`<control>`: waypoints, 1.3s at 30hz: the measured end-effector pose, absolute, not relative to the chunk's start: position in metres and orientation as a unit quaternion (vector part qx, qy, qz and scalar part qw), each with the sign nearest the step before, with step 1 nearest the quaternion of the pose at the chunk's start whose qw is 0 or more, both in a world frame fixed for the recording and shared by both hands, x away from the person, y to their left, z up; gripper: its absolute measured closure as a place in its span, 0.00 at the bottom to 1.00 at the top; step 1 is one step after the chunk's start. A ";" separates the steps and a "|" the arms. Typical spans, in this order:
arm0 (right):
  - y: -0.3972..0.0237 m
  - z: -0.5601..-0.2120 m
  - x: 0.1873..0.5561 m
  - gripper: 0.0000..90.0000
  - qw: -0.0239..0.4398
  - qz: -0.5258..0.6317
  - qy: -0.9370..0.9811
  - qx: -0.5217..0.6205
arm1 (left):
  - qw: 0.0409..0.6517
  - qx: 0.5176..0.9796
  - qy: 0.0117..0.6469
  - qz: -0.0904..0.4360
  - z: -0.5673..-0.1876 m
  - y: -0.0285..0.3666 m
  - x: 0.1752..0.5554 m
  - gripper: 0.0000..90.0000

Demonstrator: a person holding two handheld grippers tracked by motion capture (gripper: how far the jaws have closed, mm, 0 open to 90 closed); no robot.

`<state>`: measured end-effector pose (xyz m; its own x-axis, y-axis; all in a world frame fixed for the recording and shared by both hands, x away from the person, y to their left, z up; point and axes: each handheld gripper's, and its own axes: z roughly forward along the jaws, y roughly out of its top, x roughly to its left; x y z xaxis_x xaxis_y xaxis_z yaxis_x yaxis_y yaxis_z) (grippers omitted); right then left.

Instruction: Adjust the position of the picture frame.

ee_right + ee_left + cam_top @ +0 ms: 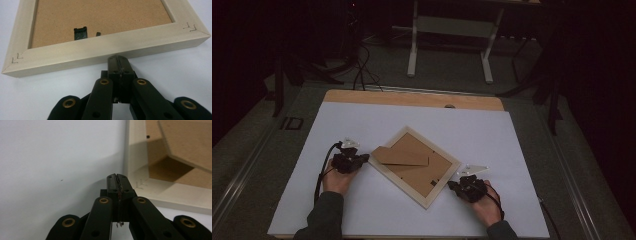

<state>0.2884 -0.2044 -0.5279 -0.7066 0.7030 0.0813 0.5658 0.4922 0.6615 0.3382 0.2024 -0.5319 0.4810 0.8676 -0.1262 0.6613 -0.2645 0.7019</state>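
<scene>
We see one picture frame (pixel 414 166) face down between two closed, empty hand-held grippers (pixel 362 159) (pixel 454 185); our right gripper view reveals its black hanger clip (pixel 80 33)

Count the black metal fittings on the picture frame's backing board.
2 in the right gripper view: a hanger clip and a small tab beside it, near the frame's closest rail. Others may be hidden.

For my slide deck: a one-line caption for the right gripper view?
Shut right claw meets the pale wooden picture frame, lying face down on the white table.
</scene>
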 end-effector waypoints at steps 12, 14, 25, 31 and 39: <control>-0.202 -0.527 0.287 1.00 0.094 0.339 0.861 0.368 | 0.351 0.782 0.497 0.139 -0.533 0.201 0.336 1.00; -0.202 -0.527 0.287 1.00 0.094 0.338 0.861 0.367 | 0.349 0.785 0.493 0.140 -0.533 0.200 0.336 1.00; -0.203 -0.527 0.288 1.00 0.094 0.337 0.861 0.370 | 0.342 0.790 0.486 0.147 -0.532 0.196 0.329 1.00; -0.205 -0.526 0.287 1.00 0.092 0.336 0.861 0.371 | 0.348 0.787 0.487 0.148 -0.533 0.194 0.321 1.00; -0.205 -0.525 0.285 1.00 0.082 0.330 0.870 0.357 | 0.347 0.787 0.487 0.152 -0.533 0.191 0.316 1.00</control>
